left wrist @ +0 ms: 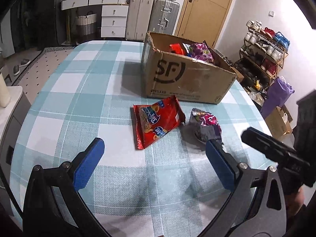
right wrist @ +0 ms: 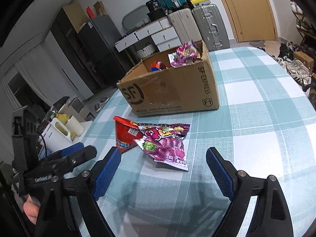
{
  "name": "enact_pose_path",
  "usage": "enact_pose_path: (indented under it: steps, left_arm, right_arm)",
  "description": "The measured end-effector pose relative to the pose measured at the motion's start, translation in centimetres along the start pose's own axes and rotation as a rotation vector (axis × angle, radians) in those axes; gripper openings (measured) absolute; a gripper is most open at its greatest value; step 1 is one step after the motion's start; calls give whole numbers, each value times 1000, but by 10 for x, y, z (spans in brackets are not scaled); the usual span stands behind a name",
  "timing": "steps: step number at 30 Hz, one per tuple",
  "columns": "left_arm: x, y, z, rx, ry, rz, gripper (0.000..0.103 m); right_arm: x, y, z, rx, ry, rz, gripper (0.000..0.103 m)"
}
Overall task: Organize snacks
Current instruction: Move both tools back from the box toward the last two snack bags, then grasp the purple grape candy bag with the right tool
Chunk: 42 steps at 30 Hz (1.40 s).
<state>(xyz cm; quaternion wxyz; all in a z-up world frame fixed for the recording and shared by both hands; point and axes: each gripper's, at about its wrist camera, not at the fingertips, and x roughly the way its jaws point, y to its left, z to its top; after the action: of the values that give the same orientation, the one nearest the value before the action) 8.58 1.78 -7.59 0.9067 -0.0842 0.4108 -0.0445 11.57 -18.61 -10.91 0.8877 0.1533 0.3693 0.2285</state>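
A red snack bag (left wrist: 157,122) lies flat on the checked tablecloth, and a purple snack bag (left wrist: 205,124) lies just right of it. Behind both stands an open cardboard box (left wrist: 187,81) with several snack packets inside. My left gripper (left wrist: 155,148) hangs open above the cloth, just short of the red bag, nothing between its blue pads. In the right wrist view the purple bag (right wrist: 165,144) overlaps the red bag (right wrist: 124,136) in front of the box (right wrist: 171,94). My right gripper (right wrist: 163,154) is open, its tips just short of the purple bag.
The table (left wrist: 79,90) has a rounded edge, with floor and a white side unit (left wrist: 11,106) to the left. A shoe rack (left wrist: 264,53) stands to the right. Suitcases (left wrist: 154,17) and drawers (left wrist: 114,19) line the far wall. A white jug (right wrist: 59,134) sits beside the table.
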Motion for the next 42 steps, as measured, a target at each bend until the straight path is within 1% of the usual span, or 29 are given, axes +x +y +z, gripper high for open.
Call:
enact_pose_path:
  steps: [8,14,20,22,26,28,30,32,35,36,42]
  left_arm:
    - [6,12,-5,-20,16,2,101]
    - [10,24,-3,-50,28,-8,101]
    - [14,29,-5,-61,43,-28,101]
    - [15,31,-6,-67,47,-31,101]
    - [18,36,-6,-81,56,-40,101]
    - [17,38,-7,-86,56,-39,101]
    - [16,40,-7,-90,54,-39,101]
    - [15,41,-7,-94,54,-38,101]
    - [15,43,-8,-98,61,-39,101]
    - [14,43,-8,-99,61,-37,101]
    - [12,42,-9,-97,59,-31,101]
  right_arm:
    - [39,-11,18,21,57,18,90]
    - [72,-13,27,27,123,0,89]
    - [92,-8,29,17,148,-21,87]
    - [97,-6,31,8,154,-23,84]
    - [103,2,30,-1,165,-10,74]
    - [106,6,31,-6,169,2,67]
    - [105,9,31,-14,164,14,52]
    - [105,14,30,-31,161,23,46]
    - [105,18,29,-39,161,28,44]
    - [104,17,27,-34,162,39,43]
    - [97,14,24,-27,150,42,42]
